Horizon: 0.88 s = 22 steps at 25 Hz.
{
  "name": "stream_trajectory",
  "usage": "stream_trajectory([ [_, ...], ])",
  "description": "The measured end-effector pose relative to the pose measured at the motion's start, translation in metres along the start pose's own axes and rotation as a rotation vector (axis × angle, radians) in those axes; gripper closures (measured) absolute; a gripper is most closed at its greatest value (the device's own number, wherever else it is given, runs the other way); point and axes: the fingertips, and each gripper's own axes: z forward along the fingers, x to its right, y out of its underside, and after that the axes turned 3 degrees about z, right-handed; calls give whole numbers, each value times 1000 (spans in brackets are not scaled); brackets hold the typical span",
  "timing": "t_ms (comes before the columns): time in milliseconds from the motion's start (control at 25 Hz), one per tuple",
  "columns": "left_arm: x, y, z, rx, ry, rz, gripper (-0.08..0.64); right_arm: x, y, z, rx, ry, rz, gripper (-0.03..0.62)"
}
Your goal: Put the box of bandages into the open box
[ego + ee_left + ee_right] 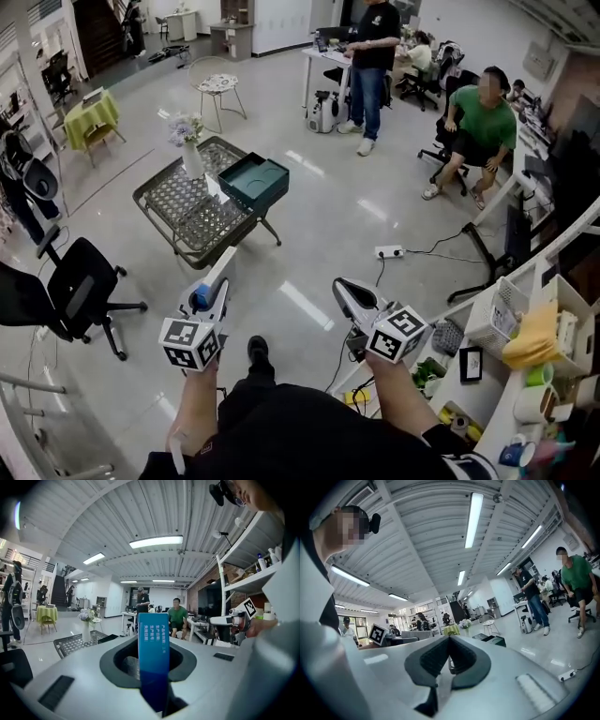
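Note:
In the head view my left gripper [217,281] is shut on the box of bandages [221,267], a slim white and blue carton that sticks out past the jaws toward the table. In the left gripper view the box of bandages [153,653] stands upright between the jaws, its blue face with print toward the camera. The open box [253,180], dark teal, sits on the near corner of a metal mesh table [183,217], well ahead of both grippers. My right gripper [349,295] hangs beside the left one, its jaws shut and empty [449,639]. The open box [496,641] shows small and far off.
A vase of flowers [190,145] stands on the mesh table behind the open box. A black office chair [70,286] is at the left. A power strip [389,251] and cable lie on the floor. Cluttered shelves [525,347] line the right. A seated person [478,127] and a standing one [370,56] are far back.

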Motion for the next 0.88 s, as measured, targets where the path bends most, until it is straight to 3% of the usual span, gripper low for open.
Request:
stream_trajectory([
  [200, -36, 1, 59, -8, 36, -27, 479, 32, -5, 53, -21, 19, 7, 581],
  [400, -89, -23, 113, -2, 66, 1, 480, 50, -16, 132, -43, 2, 5, 581],
  [680, -179, -30, 143, -10, 30, -20, 480, 57, -17, 238, -85, -35, 7, 581],
  [880, -221, -30, 156, -21, 4, -26, 479, 63, -15, 286, -100, -60, 15, 581],
])
